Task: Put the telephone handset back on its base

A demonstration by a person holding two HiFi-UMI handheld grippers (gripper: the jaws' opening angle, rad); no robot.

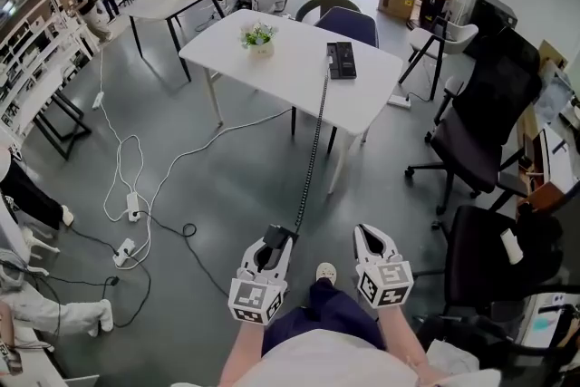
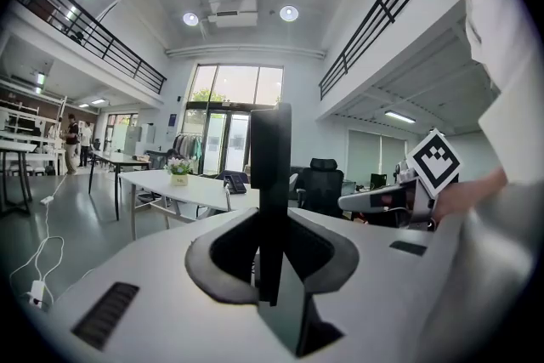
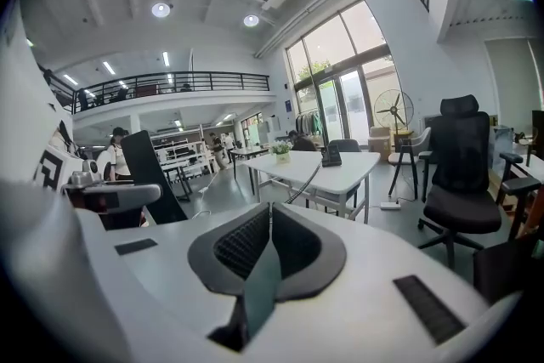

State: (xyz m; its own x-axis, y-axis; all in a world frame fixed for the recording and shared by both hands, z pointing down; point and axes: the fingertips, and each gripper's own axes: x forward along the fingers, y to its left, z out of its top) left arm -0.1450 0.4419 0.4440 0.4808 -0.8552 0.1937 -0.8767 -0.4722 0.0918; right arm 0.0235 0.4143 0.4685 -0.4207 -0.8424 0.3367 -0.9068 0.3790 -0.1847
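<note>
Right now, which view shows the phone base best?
Head view: the phone base is seen whole from above, lying on the white table with the coiled cord running to it. The left gripper view shows it small and far, just left of the gripped handset. The right gripper view shows it small and side-on.

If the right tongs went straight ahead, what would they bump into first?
Probably the white table, beside the coiled cord; the right tongs have only open air before it, though depth is unclear.
</note>
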